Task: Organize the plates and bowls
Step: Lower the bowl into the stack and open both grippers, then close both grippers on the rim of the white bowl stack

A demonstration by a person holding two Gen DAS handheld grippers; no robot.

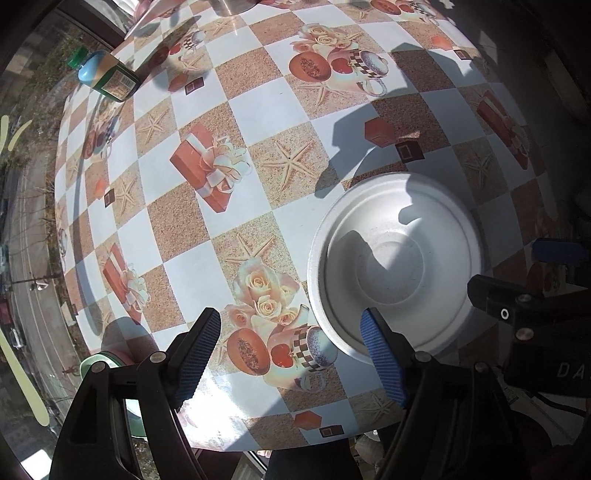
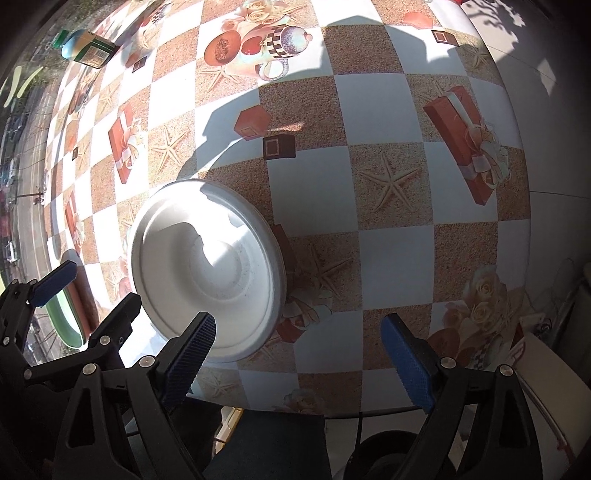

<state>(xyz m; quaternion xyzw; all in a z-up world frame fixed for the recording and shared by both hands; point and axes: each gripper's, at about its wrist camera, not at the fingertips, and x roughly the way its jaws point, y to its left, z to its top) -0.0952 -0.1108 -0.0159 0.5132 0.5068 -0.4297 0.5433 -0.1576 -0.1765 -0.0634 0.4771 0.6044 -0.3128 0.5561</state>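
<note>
A white bowl (image 1: 399,266) (image 2: 210,273) with a wide rim sits upright near the front edge of the table (image 1: 258,92) (image 2: 388,258). My left gripper (image 1: 291,358) is open, and its right finger overlaps the bowl's near left rim. My right gripper (image 2: 301,365) is also open, its left finger over the bowl's near right rim. Each gripper shows in the other's view, the right gripper (image 1: 517,271) and the left gripper (image 2: 90,295). A green bowl (image 1: 92,363) (image 2: 66,325) lies at the table's left edge, partly hidden behind the left gripper.
A green-capped bottle (image 1: 107,75) (image 2: 86,46) lies on its side at the far left of the table. A metal container (image 1: 229,7) stands at the far edge. A window with a street below runs along the left. A white chair edge (image 2: 546,369) is at the right.
</note>
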